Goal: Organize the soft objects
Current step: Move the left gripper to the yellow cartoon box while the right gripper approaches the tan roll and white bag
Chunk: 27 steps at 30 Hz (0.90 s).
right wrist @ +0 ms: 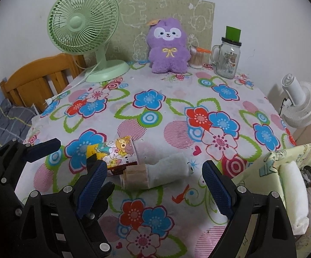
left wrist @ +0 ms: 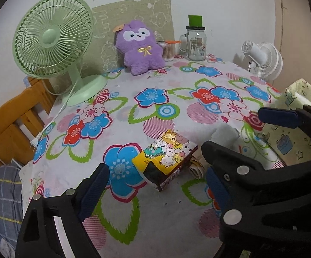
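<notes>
Two rolled soft items remain on the floral tablecloth [right wrist: 155, 107]: a beige rolled cloth [right wrist: 135, 177] touching a white rolled towel [right wrist: 169, 169]. The left gripper [left wrist: 155, 185] and right gripper [right wrist: 153, 185] stand apart, empty. One white roll [right wrist: 295, 191] already lies in the pale green patterned fabric box [right wrist: 260, 176].

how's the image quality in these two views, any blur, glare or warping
Left wrist view: strong fisheye bending, dark vignette corners, soft indoor light, glass jar glints. Right wrist view: same warping; green fan and purple plush sharp, the near tongs slightly soft.
</notes>
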{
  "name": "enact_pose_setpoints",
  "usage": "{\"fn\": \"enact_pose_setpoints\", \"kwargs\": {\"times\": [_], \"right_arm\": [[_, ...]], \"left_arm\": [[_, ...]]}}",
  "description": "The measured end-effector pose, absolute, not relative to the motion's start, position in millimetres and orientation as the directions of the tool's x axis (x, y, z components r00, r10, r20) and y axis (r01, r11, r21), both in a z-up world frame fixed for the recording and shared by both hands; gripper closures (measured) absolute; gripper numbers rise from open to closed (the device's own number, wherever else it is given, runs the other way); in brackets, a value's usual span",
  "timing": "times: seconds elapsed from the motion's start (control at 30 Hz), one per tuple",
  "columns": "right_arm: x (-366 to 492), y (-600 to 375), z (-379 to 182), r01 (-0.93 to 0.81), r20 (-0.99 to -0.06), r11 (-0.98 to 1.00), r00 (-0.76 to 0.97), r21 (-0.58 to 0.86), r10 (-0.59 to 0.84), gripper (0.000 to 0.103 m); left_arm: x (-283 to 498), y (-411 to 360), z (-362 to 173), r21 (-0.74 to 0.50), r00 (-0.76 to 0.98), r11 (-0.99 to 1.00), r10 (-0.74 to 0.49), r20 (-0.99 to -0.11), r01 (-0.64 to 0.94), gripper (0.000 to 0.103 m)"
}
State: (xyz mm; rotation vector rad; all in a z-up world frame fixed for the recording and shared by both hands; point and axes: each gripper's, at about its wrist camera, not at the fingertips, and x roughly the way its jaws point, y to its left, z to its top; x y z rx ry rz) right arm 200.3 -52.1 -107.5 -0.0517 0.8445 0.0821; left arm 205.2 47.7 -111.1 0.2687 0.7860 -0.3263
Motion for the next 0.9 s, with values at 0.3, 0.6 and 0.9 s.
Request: {"fn": "enact_pose_setpoints", "kwargs": {"times": [0.3, 0.6, 0.9], "right_arm": [[215.9, -56.6, -125.1, -0.089, -0.777, 0.996, 0.628, -0.014, 0.046, 0.011], [228.5, -62.7, -140.4, -0.071, -0.801, 0.997, 0.596, 0.013, 0.053, 0.011], [235.4, -66.2, -148.4, -0.056, -0.816, 0.997, 0.574, 0.044, 0.068, 0.011]], "left_arm": [[225.2, 46.1, -130.2, 0.07, 0.594, 0.902, -0.22, -0.774, 0.426, 0.01], [242.9, 48.7, -145.7, 0.052, 0.582, 0.909, -0.221, -0.783, 0.414, 0.01], [243.7, 44.1, -147.3, 0.038, 0.571, 0.895, -0.251, -0.782, 0.445, 0.025]]}}
